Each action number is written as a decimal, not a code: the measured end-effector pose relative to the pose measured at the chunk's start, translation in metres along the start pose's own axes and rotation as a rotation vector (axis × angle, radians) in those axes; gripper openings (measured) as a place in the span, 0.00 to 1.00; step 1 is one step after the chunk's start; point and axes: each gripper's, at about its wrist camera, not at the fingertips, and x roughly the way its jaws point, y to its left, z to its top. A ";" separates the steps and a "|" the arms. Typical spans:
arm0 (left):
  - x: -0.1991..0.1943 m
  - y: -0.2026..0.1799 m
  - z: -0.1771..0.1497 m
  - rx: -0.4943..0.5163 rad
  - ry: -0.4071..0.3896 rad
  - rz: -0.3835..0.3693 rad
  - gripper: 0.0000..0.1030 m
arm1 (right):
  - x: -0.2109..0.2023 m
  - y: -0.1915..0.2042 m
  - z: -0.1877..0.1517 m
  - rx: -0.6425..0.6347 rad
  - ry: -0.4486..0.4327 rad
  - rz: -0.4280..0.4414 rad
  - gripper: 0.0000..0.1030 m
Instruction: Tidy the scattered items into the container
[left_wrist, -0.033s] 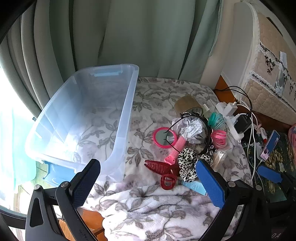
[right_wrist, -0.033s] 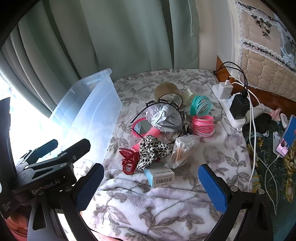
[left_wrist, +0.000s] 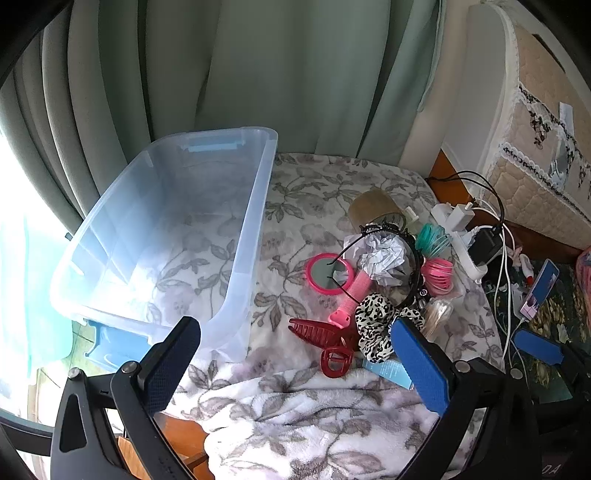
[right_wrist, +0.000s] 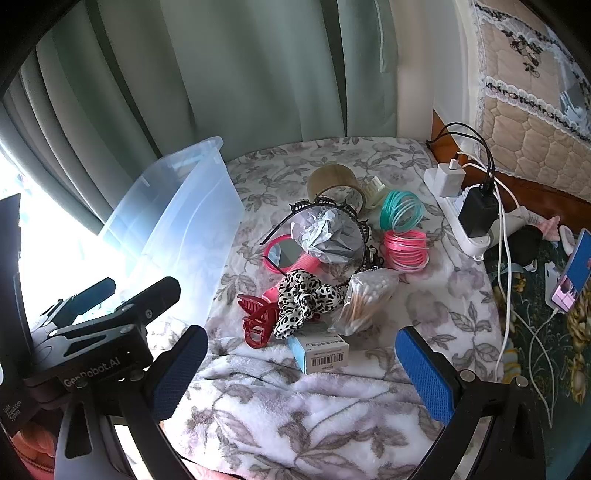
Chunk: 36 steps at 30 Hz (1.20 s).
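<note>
While hair accessories lie heaped beside the empty clear plastic bin (left_wrist: 255, 206), the left gripper (left_wrist: 295, 354) and right gripper (right_wrist: 303, 362) hover wide open, holding nothing.

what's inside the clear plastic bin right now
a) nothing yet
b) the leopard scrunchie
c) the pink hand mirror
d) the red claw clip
a, the clear plastic bin shows only the floral blanket through its bottom, while the red claw clip, leopard scrunchie and pink hand mirror lie on the blanket beside it.

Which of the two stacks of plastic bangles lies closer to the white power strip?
The teal stack. It lies farther back, almost beside the white power strip, while the pink stack sits in front of it, nearer the bag of cotton swabs.
</note>
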 end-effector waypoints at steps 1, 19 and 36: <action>-0.001 0.000 0.002 0.002 -0.004 0.002 0.99 | -0.001 0.000 0.000 -0.001 0.001 0.001 1.00; -0.003 -0.002 0.004 0.005 -0.041 0.001 1.00 | 0.001 0.002 0.000 -0.007 -0.012 0.035 1.00; -0.003 0.001 0.003 0.003 -0.048 -0.010 1.00 | 0.002 0.003 -0.003 -0.005 -0.017 0.060 1.00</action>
